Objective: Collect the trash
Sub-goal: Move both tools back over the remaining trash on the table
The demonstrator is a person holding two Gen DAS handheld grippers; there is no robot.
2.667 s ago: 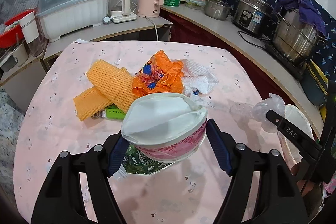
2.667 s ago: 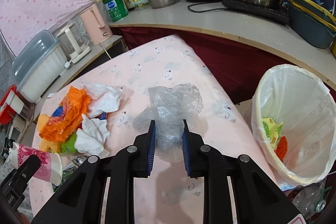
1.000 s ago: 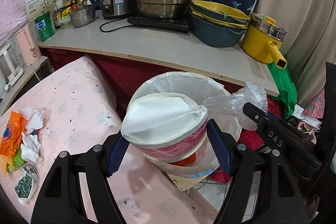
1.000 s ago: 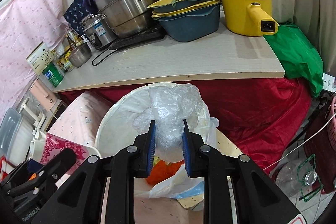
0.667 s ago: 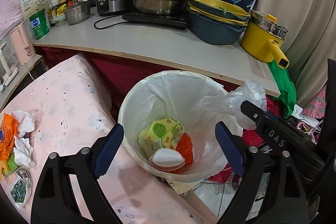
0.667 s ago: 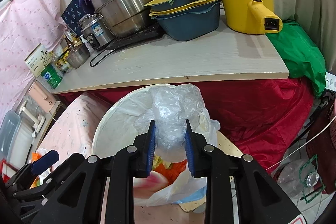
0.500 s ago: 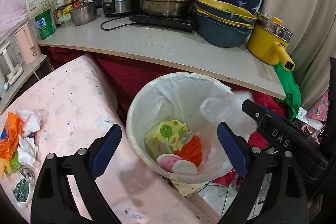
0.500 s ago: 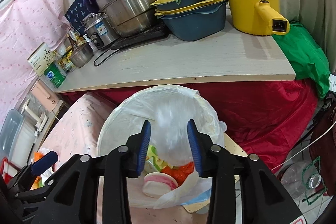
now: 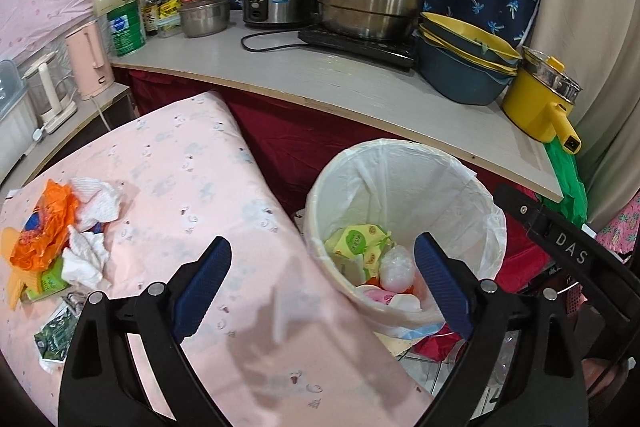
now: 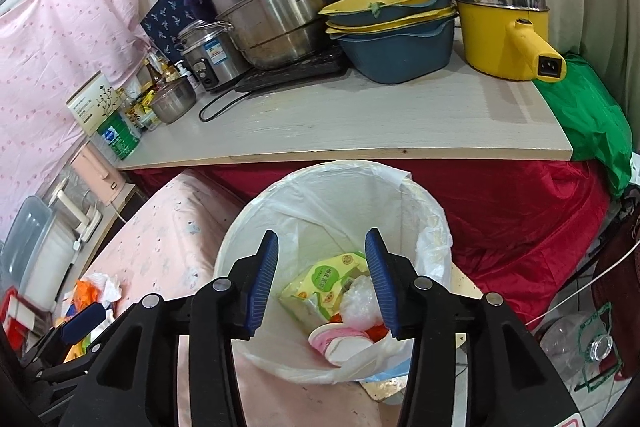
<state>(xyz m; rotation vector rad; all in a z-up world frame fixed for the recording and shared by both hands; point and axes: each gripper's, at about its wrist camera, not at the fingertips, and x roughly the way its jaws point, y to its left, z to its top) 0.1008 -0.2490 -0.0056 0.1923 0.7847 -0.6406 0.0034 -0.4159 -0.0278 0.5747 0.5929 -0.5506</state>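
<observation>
Right wrist: clear bag (image 10: 356,301) below opening right tongs (image 10: 322,283).

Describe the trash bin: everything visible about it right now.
The trash bin is a round, cream-coloured tub, upright on the floor between the pink-clothed table and the red-skirted counter. A thin white plastic liner folds over its rim. Inside lie a yellow-green packet, a crumpled clear bag and a pink-and-white cup.

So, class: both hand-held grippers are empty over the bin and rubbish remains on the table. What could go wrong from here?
1. The crumpled tissues are light and might slip from a wide grip.
2. The bin stands off the table edge, so carried pieces could drop beside it.
3. The right hand-held gripper, jaws opening, could snag the liner.
</observation>
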